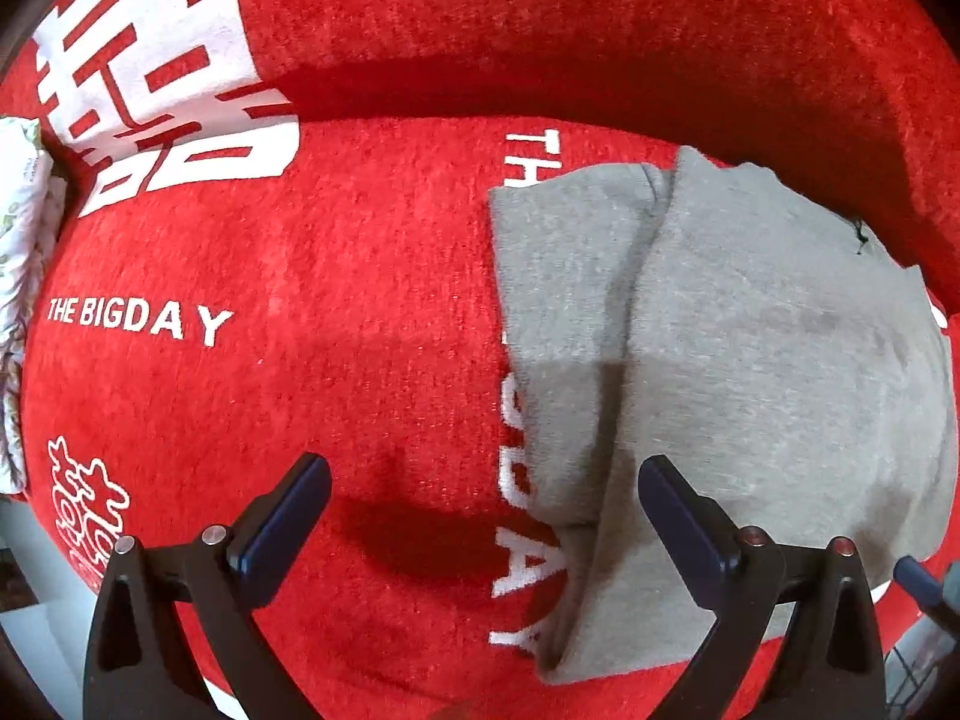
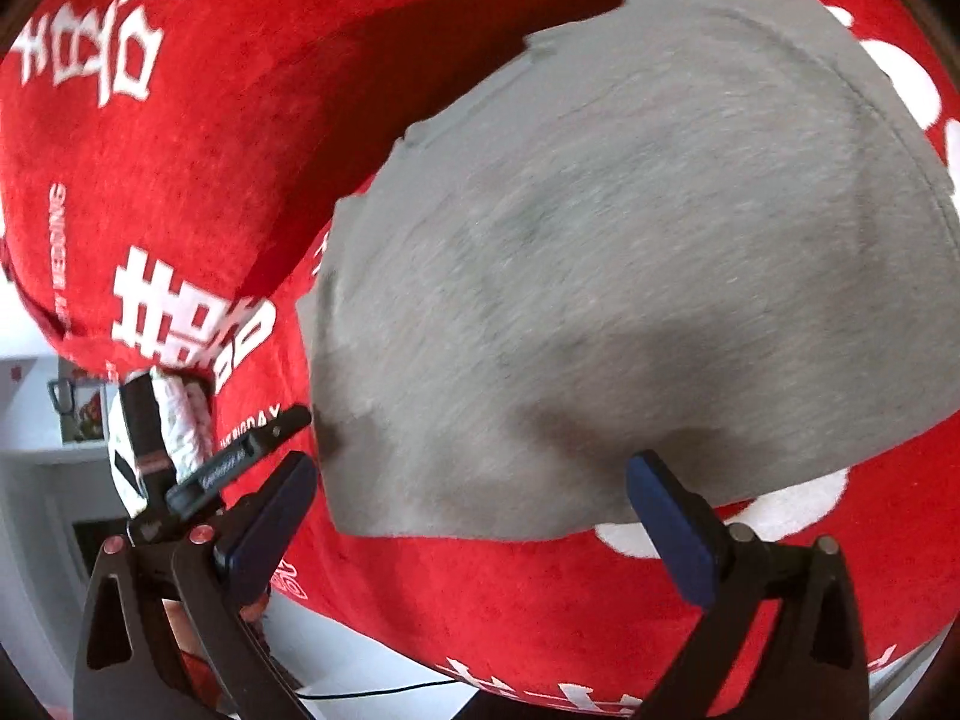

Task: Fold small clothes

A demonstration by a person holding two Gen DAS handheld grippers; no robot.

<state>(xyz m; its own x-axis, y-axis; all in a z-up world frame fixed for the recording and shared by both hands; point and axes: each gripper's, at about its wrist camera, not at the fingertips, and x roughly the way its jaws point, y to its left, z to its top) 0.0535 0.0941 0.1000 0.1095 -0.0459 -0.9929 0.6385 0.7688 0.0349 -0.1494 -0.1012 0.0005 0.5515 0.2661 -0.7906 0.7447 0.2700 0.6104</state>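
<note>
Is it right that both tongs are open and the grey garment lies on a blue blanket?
Not quite. The blanket is red with white lettering, not blue, as the left wrist view shows. The rest holds: the left tongs and right tongs are open, and the grey garment lies on the blanket.

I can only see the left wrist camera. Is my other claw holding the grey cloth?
Observer: No. The right claw is open at the near edge of the grey cloth and grips nothing.
Child: What's on the blanket past the cloth on that side?
Observer: Big white blobs are printed on the red blanket beside the cloth's stitched hem.
Child: Is anything on the floor?
Observer: A thin black cable lies on the pale floor below the blanket's edge.
</note>
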